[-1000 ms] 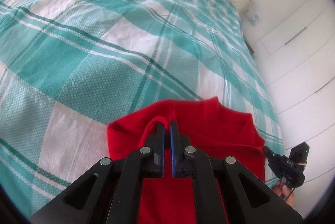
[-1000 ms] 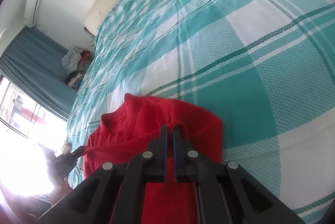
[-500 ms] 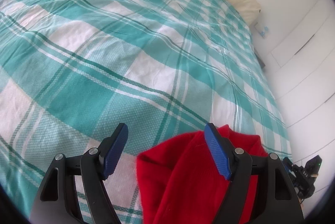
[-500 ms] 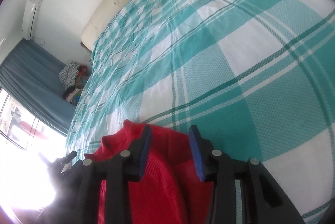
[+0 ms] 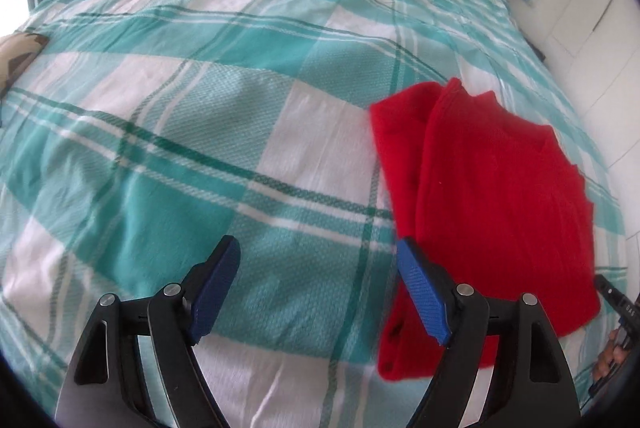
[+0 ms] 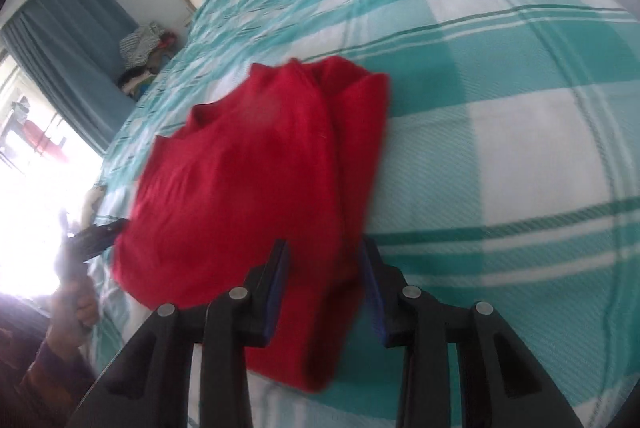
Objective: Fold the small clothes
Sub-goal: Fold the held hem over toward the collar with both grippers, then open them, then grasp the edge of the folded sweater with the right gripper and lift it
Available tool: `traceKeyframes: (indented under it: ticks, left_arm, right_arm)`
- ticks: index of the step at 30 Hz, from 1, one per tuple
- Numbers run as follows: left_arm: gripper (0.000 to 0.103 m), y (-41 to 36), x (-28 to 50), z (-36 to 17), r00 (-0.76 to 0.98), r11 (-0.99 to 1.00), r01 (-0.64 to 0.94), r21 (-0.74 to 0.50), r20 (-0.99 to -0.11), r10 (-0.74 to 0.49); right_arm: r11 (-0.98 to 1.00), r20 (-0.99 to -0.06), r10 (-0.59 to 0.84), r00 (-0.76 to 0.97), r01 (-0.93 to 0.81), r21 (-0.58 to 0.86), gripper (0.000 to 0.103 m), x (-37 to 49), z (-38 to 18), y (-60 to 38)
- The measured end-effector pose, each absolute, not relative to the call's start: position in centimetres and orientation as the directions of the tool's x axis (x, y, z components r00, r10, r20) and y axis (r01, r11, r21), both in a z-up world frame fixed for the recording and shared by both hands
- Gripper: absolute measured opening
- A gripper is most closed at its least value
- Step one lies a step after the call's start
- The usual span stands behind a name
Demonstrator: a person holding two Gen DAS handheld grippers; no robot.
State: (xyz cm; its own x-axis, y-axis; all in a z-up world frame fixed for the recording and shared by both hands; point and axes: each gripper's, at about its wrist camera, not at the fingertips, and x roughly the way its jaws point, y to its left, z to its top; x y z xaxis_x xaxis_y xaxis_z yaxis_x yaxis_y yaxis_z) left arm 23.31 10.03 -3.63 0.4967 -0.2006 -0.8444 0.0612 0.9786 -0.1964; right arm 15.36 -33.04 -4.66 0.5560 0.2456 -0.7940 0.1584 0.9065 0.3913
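The red garment (image 5: 496,204) lay folded on the teal-and-white checked bedspread (image 5: 200,132), its near edge cut off behind the gripper frames in both views. The left gripper (image 5: 320,288) hung just beside the garment over bare bedspread, jaws spread wide and opening, nothing between them. The right gripper (image 6: 324,280) stood over the garment's near corner, jaws parted; motion blur hid whether the pads touched cloth. Beyond the garment, the person's hand (image 6: 74,304) was washed out by window glare.
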Motion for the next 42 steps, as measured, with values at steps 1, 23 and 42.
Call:
traceKeyframes:
  ticks: [1, 23, 42]
  left_arm:
    - [0.09, 9.9, 22.2, -3.1, 0.516, 0.981, 0.073, -0.18, -0.835, -0.191]
    - [0.098, 7.1, 16.4, -4.1, 0.593, 0.995, 0.092, -0.025, -0.802, -0.075]
    - [0.098, 10.6, 16.2, -4.3, 0.574, 0.988, 0.076, -0.136, -0.804, -0.155]
  right_arm:
    - [0.911, -0.788, 0.225, 0.573, 0.164, 0.379, 0.039, 14.2, -4.2, -33.4]
    - [0.93, -0.749, 0.159, 0.643, 0.157, 0.332, 0.061, 10.3, -1.6, -31.8]
    - [0.786, -0.795, 0.361, 0.487, 0.301, 0.541, 0.01, 24.1, -5.4, -33.3]
